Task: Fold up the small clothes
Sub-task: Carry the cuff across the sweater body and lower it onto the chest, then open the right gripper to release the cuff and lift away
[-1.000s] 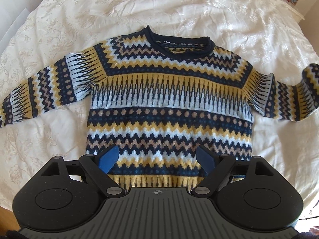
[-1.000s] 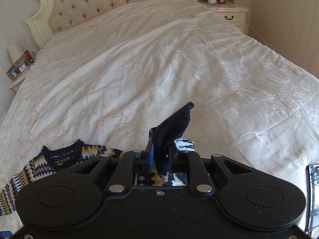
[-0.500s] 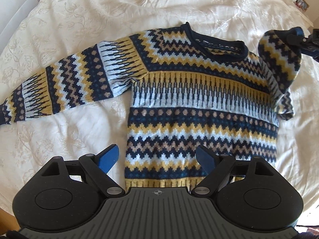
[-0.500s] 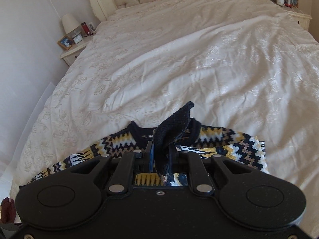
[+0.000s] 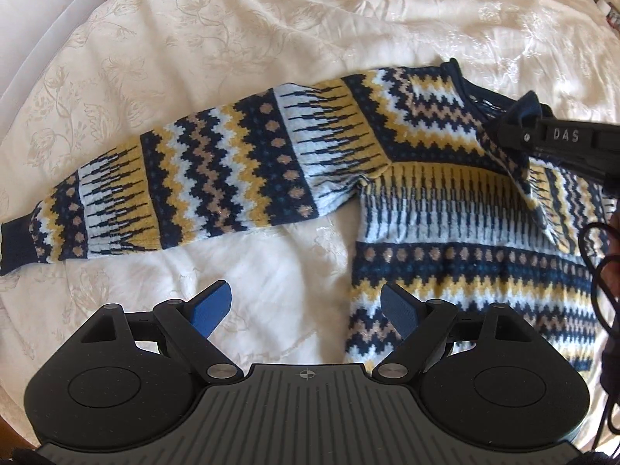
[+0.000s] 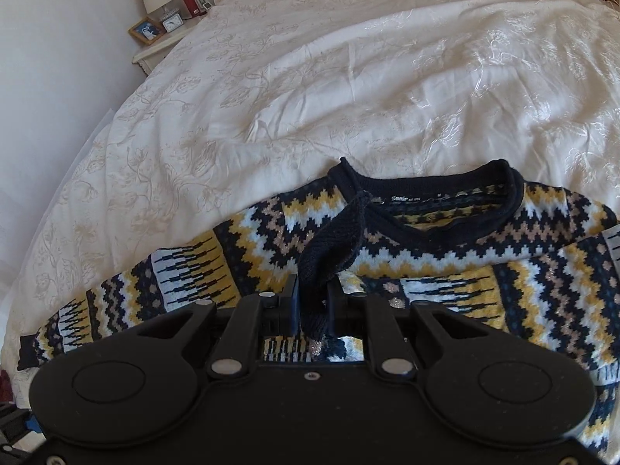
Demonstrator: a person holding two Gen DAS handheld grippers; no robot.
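Observation:
A small knitted sweater point(image 5: 457, 201) with navy, yellow, tan and pale blue zigzag bands lies face up on the bed. Its left sleeve point(image 5: 186, 186) stretches flat to the left, navy cuff point(image 5: 15, 244) at the end. My left gripper point(image 5: 306, 306) hovers open over the quilt beside the sweater's lower left edge, nothing between its blue pads. My right gripper point(image 6: 312, 302) is shut on the navy cuff point(image 6: 333, 248) of the right sleeve, which is folded over the chest near the neckline point(image 6: 426, 201). That gripper point(image 5: 515, 131) also shows at the right of the left wrist view.
The cream embroidered quilt point(image 6: 348, 77) covers the whole bed. A bedside table point(image 6: 155, 46) at the far left holds a lamp, a clock and a photo frame. A black cable point(image 5: 596, 290) hangs at the right edge of the left wrist view.
My right gripper has carried the right sleeve leftward across the sweater's chest and lowered it toward the neckline. The left gripper has shifted left, off the hem, over bare quilt.

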